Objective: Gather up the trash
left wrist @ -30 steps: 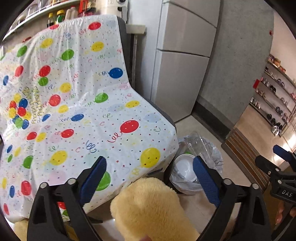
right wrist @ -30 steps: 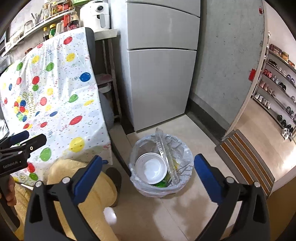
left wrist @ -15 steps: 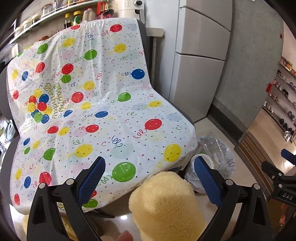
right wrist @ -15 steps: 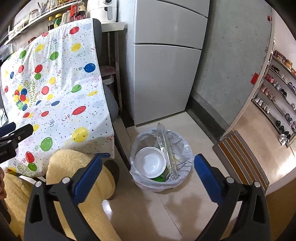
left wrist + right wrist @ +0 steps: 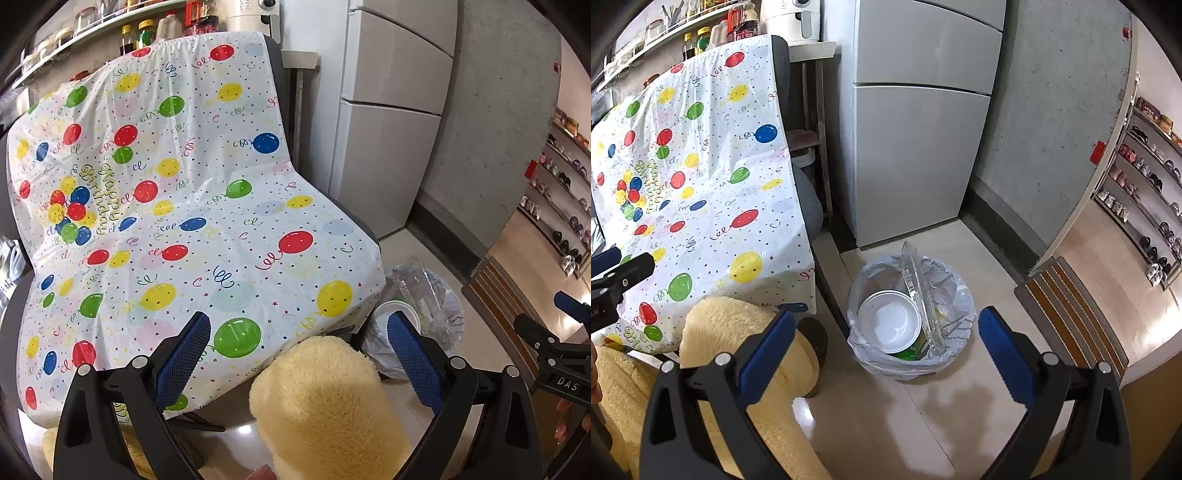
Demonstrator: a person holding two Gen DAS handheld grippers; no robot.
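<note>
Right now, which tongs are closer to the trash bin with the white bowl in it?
Right. The right tongs hang open over the floor facing the trash bin directly; the left tongs are open farther left, by the balloon-covered chair.

The pale tiled floor (image 5: 967, 369) carried a bag-lined trash bin (image 5: 910, 360), which stood just in front of the grey fridge (image 5: 916, 147) and beside an office chair (image 5: 809, 206) draped in a balloon-print plastic sheet (image 5: 701, 192). A brown striped mat (image 5: 1071, 314) lay on the floor to the bin's right, near a shoe rack (image 5: 1145, 192) along the wall.
</note>
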